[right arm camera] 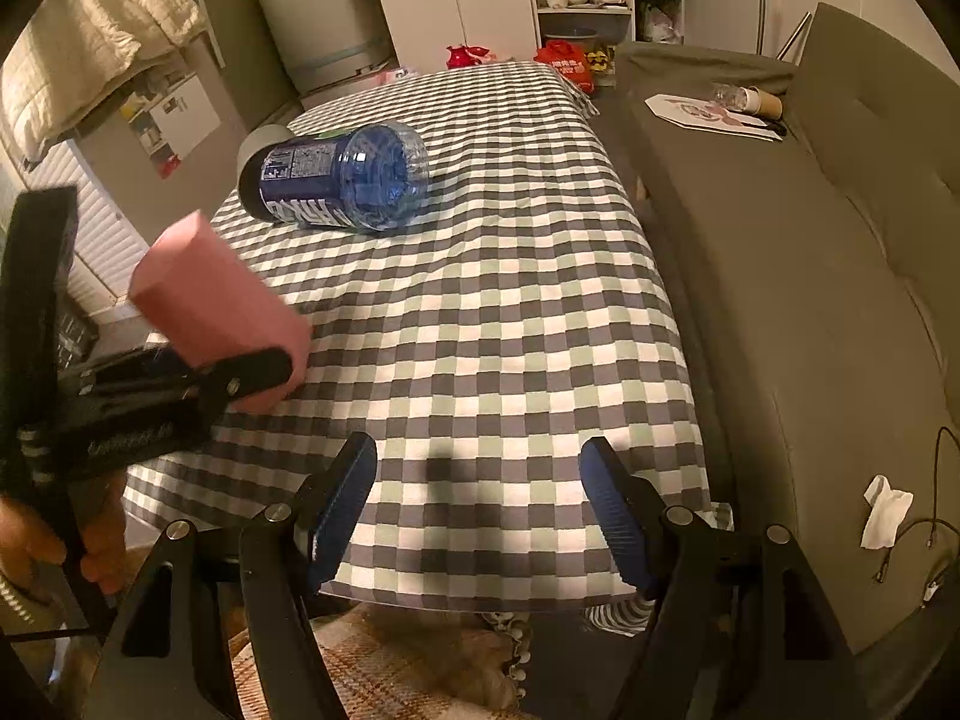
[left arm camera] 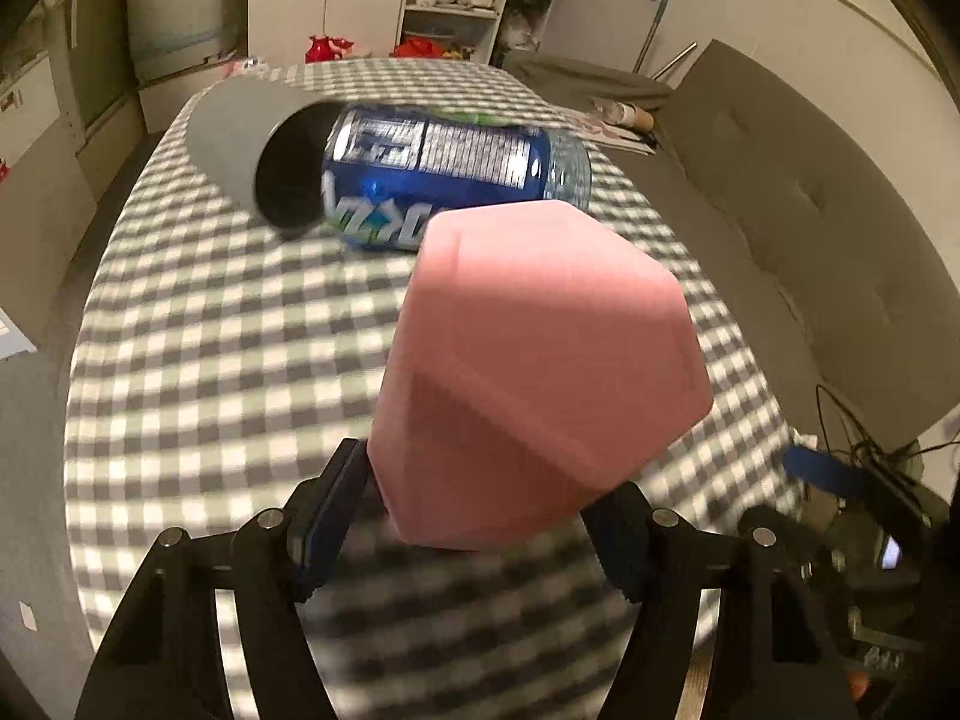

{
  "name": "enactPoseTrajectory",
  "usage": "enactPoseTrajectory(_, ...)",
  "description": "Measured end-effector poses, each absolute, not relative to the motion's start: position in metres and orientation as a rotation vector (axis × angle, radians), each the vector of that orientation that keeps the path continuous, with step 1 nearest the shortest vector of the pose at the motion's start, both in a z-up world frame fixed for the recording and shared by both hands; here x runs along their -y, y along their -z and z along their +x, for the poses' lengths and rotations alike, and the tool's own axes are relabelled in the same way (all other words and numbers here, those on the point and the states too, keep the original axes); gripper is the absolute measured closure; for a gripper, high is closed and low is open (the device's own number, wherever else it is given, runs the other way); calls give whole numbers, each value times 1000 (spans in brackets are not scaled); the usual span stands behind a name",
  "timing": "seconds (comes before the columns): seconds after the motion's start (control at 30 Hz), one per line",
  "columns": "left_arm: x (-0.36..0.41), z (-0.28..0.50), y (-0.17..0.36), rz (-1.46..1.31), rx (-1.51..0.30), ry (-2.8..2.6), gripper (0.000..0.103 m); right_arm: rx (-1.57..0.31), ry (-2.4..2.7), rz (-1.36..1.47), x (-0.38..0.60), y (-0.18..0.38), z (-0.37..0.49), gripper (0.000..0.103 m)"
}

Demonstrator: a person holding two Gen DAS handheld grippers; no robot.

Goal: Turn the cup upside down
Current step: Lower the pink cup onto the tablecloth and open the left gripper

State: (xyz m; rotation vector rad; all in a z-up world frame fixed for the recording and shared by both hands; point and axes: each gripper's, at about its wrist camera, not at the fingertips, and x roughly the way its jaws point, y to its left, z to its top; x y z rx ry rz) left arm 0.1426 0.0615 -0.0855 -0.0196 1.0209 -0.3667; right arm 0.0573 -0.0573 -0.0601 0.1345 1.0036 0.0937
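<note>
A pink faceted cup [left arm camera: 534,372] fills the middle of the left wrist view, tilted, its flat closed end pointing away from the camera. My left gripper [left arm camera: 480,516] is shut on it near its lower end and holds it above the checked tablecloth [left arm camera: 228,360]. In the right wrist view the pink cup [right arm camera: 216,300] lies tilted in the left gripper [right arm camera: 252,372] at the table's left edge. My right gripper [right arm camera: 477,498] is open and empty over the table's near edge.
A blue-labelled plastic bottle [right arm camera: 348,180] lies on its side with its neck inside a grey cup [right arm camera: 258,150] at the far left of the table. A grey sofa [right arm camera: 810,300] runs along the right. White cabinets [right arm camera: 462,6] stand behind.
</note>
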Motion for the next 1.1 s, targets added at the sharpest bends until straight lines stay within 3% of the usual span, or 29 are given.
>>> enactPoseTrajectory(0.17, -52, 153, 87, -7, -994, 375, 30, -997, -87, 130, 59, 57, 58, 33)
enactPoseTrajectory(0.27, -57, 149, 86, -16, -1019, 364, 17, -987, -88, 129, 60, 51, 59, 33)
enactPoseTrajectory(0.33, -65, 143, 82, -20, -1012, 325, 17, -981, -88, 126, 59, 47, 58, 33)
enactPoseTrajectory(0.47, -83, 125, 75, -48, -1018, 293, 17, -955, -83, 109, 50, 34, 53, 10)
enactPoseTrajectory(0.53, -93, 110, 68, -47, -1000, 273, 17, -936, -93, 104, 45, 26, 48, 10)
enactPoseTrajectory(0.83, -125, 52, 16, -59, -807, 160, 10, -793, -116, 54, 18, -19, 24, 10)
enactPoseTrajectory(1.0, -134, 26, -5, -46, -677, 125, 4, -671, -100, 34, 6, -35, 5, 0)
enactPoseTrajectory(1.1, -136, 20, -13, -40, -609, 56, 0, -627, -90, 48, 5, -33, -3, 0)
